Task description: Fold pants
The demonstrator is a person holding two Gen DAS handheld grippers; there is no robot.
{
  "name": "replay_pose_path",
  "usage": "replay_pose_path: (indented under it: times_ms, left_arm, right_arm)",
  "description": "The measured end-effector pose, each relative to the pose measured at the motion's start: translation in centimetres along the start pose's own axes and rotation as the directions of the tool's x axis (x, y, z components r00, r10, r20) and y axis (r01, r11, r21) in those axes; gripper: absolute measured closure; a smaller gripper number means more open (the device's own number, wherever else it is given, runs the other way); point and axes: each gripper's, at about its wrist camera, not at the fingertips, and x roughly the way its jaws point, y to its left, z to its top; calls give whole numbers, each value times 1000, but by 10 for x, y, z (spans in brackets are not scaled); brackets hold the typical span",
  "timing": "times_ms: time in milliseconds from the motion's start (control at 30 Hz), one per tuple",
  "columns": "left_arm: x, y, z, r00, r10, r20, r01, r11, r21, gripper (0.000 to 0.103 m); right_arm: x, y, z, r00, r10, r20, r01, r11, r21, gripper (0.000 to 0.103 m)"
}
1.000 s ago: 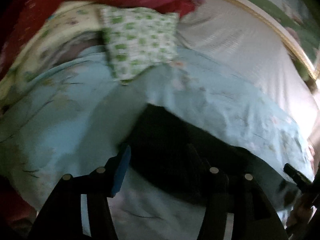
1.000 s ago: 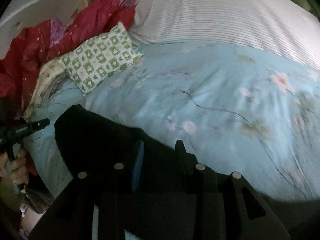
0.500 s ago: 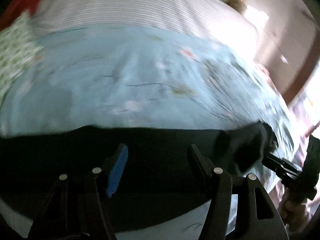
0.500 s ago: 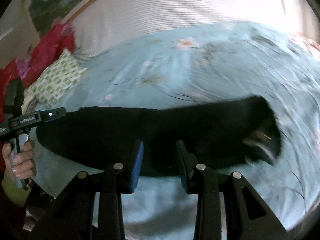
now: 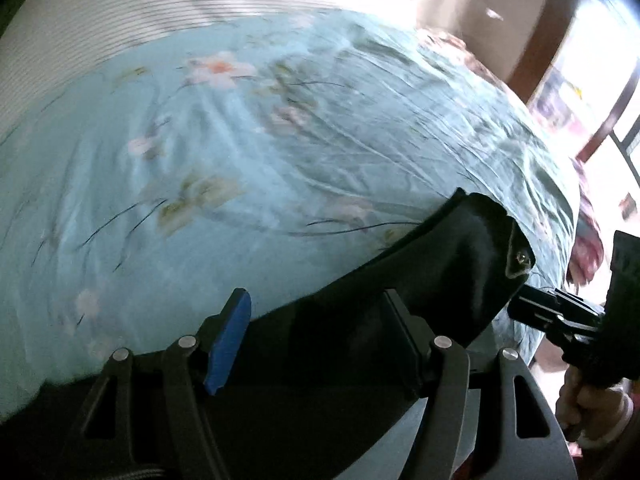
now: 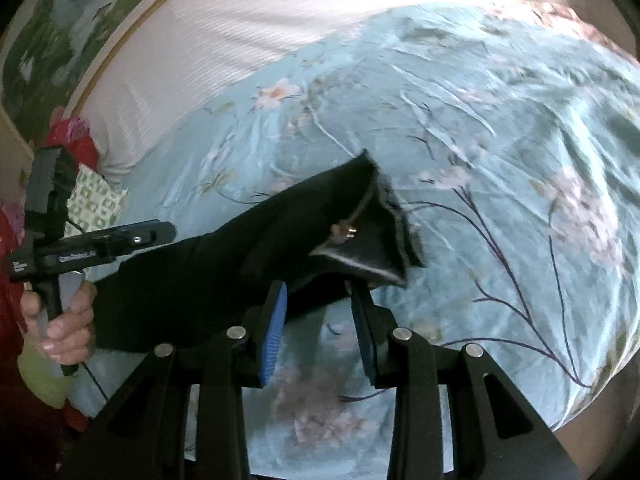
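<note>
Black pants point(image 5: 304, 344) lie stretched along the near edge of a bed with a light blue floral cover point(image 5: 248, 152). In the left wrist view my left gripper point(image 5: 316, 320) is open, its fingers over the dark cloth, not gripping it. The waist end with its button point(image 5: 520, 257) lies at the right, where the right gripper point(image 5: 560, 316) shows. In the right wrist view my right gripper point(image 6: 320, 300) is open just below the turned-over waistband point(image 6: 368, 240). The pants point(image 6: 208, 272) run left toward the left gripper point(image 6: 120, 236) in a hand.
A white striped sheet point(image 6: 224, 40) covers the far side of the bed. A green patterned pillow point(image 6: 94, 200) and red bedding point(image 6: 76, 136) lie at the far left. The bed's right edge point(image 5: 576, 232) drops beside a doorway point(image 5: 580, 92).
Both cameras swung right along the bed, away from the pillow and red bedding. The pants went from a bunched pile to a long strip, and the waistband now lies turned over near the right gripper.
</note>
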Motion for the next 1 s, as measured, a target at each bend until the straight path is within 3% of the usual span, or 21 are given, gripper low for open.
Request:
replay_pose_path:
  times_ms: [133,300,500,567,600,700,800,1000]
  left_arm:
    - [17,-19,15,999,-8,-31,10,998,67,36]
    - [33,-37,24,996,-55,-76,65,988,137,35]
    - [52,-50,31,990,-62,-125,84,981,177,35]
    - [57,-54,34,988,-67,-137,92,978,186,35]
    - [60,-57,37,987,-70,-144,98,977,192,35]
    - [70,-71,45,984,-74,-160,107,971,213,35]
    - [83,-88,51,980,-68,-185,114,961,252,35]
    - [101,-104,61,973,-83,-218,143,951,275,39]
  right_arm:
    - [-1,-9,-2,1000,6,2,-6,999,39,54]
    - [2,-20,-1,1000,19,7,-19,995,97,54]
    - [12,-30,1,994,107,31,-111,980,166,54]
    - [14,-36,2,994,102,47,-109,978,178,76]
    - [13,-39,1,993,103,56,-112,976,189,92]
    - [9,-52,0,987,135,85,-152,958,242,93]
    - [9,-49,-2,988,135,69,-147,966,213,93]
    - [9,-59,-5,980,195,48,-201,938,281,86]
